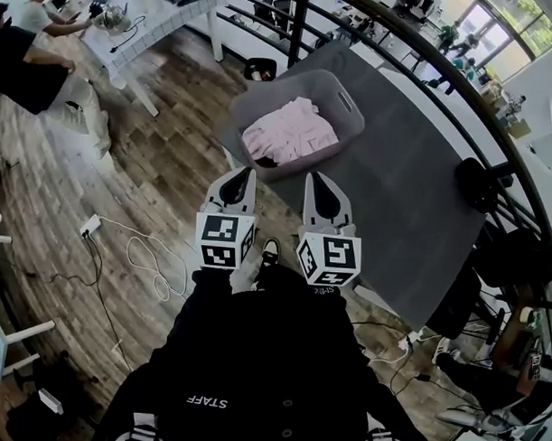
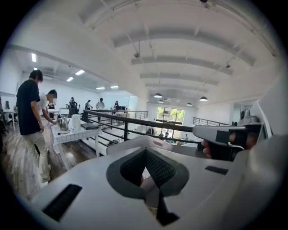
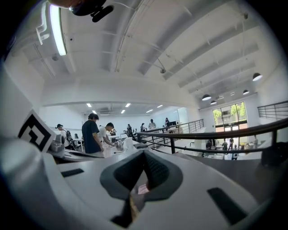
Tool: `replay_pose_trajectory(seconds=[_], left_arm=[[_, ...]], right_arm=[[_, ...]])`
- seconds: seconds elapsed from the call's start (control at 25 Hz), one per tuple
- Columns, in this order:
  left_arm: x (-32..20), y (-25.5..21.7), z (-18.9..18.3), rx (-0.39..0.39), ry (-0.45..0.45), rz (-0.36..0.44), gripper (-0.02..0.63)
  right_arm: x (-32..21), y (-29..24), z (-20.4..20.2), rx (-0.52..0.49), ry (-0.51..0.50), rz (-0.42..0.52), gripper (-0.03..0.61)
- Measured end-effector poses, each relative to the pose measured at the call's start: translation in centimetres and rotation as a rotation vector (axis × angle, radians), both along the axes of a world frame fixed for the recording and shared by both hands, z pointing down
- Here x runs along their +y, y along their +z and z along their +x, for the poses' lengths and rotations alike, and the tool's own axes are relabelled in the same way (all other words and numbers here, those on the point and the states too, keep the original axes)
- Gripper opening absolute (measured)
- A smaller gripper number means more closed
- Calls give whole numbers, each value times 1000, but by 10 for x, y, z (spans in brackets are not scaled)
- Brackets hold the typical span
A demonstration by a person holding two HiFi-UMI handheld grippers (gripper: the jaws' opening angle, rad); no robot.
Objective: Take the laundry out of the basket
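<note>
Hovering beside a grey table [image 1: 412, 202], left gripper [image 1: 245, 173] and right gripper [image 1: 311, 177] are closed, empty.

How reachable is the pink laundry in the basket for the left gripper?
Probably reachable: the left gripper, shut, points at the open-topped basket just ahead, and the pink laundry lies uncovered with nothing between them. It must open first.

The left gripper [image 2: 145, 152] had its jaws closed together. The basket [image 2: 135, 143] sat just beyond at twelve o'clock. A person in a dark shirt [image 2: 28, 108] stood at nine o'clock.
</note>
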State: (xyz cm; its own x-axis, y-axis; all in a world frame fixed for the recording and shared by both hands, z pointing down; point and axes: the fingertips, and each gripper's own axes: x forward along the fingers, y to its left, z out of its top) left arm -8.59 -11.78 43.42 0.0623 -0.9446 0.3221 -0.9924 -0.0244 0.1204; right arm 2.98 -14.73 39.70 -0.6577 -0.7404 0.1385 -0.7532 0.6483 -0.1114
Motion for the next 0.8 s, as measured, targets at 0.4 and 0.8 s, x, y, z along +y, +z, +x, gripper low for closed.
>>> replay_pose_trajectory(seconds=[0.4, 0.8], left_arm=[[-76, 5, -11, 22, -18, -21, -3], [-109, 24, -33, 47, -7, -74, -3]], right_arm=[[-76, 8, -15, 30, -27, -36, 15], [-110, 26, -40, 83, -30, -77, 15]])
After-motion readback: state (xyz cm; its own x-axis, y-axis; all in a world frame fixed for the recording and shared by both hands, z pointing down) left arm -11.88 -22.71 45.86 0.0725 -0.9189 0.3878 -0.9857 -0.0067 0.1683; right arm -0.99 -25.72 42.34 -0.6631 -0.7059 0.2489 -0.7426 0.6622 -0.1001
